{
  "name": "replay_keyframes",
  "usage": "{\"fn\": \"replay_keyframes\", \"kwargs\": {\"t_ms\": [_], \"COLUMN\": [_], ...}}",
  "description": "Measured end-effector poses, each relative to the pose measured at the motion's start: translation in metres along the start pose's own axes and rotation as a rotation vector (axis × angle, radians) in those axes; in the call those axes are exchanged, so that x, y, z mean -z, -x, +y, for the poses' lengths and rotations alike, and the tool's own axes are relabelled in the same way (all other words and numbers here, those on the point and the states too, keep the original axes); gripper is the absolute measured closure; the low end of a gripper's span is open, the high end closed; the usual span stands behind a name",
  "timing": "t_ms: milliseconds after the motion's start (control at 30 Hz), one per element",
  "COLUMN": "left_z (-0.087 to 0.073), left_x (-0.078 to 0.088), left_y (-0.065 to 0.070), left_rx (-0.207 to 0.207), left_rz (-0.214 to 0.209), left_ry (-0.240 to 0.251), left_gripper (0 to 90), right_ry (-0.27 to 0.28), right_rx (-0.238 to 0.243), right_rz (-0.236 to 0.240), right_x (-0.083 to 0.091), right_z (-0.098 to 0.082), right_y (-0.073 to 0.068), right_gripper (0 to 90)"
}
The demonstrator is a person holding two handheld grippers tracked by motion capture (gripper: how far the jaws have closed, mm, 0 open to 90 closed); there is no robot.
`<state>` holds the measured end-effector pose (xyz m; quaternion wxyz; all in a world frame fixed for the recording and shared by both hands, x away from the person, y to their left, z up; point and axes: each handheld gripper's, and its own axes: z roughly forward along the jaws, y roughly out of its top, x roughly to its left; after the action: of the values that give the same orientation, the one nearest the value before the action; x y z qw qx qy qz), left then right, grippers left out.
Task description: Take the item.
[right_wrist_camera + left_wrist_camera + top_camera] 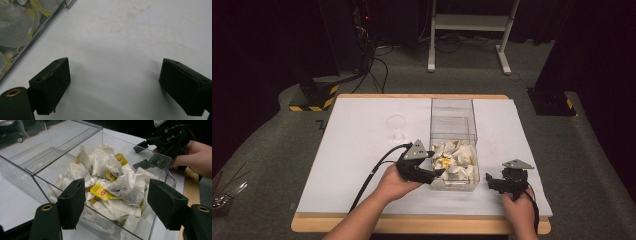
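One white table; clear box; dark carpeted floor

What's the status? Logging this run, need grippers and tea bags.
Left gripper open at box wall. Right gripper open, empty. Tea bags untouched.

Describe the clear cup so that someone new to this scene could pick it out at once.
On the white table, look left of the clear plastic box that holds the tea bags. The clear cup stands there alone and upright, small, round and apparently empty, unlike the tall rectangular box.
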<state>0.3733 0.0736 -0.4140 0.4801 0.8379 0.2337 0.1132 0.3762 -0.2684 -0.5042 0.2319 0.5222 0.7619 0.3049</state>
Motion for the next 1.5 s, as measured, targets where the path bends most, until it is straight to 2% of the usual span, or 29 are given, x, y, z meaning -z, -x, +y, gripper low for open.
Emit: {"fn": "replay_keyframes", "kwargs": {"t_ms": [167,200,333,567,767,933,1200,1500], "left_z": [0.003,0.003,0.002,0.009,0.012,0.014,0.013,0.013], "left_x": [-0.006,-0.009,-0.014,-0.024,-0.032,-0.038,-0.048,-0.049], "left_y": [0.0,-0.001,-0.001,0.001,0.003,0.002,0.005,0.005], "left_rx": [-0.001,0.009,0.014,-0.01,-0.012,-0.015,-0.042,-0.05], "left_rz": [-0.014,-0.024,-0.025,-0.042,-0.061,-0.067,-0.075,-0.082], "left_ry": [-0.008,-0.01,-0.021,-0.055,-0.079,-0.105,-0.148,-0.156], "left_gripper": [32.0,32.7,33.3,38.3,48.3,53.2,61.7,72.7], "right_ry": [0.0,0.0,0.0,0.0,0.001,0.001,0.001,0.001], "right_rx": [0.0,0.0,0.0,0.0,0.001,0.001,0.0,0.0], "right_rz": [0.0,0.0,0.0,0.0,0.001,0.001,0.001,0.001], "right_x": [0.0,0.0,0.0,0.0,0.0,0.0,0.0,0.0], "right_z": [0.0,0.0,0.0,0.0,0.0,0.0,0.0,0.0], "right_y": [0.0,0.0,0.0,0.0,0.0,0.0,0.0,0.0], "right_gripper": [10.1,10.2,10.2,10.2,10.3,10.4,10.5,10.6]}}
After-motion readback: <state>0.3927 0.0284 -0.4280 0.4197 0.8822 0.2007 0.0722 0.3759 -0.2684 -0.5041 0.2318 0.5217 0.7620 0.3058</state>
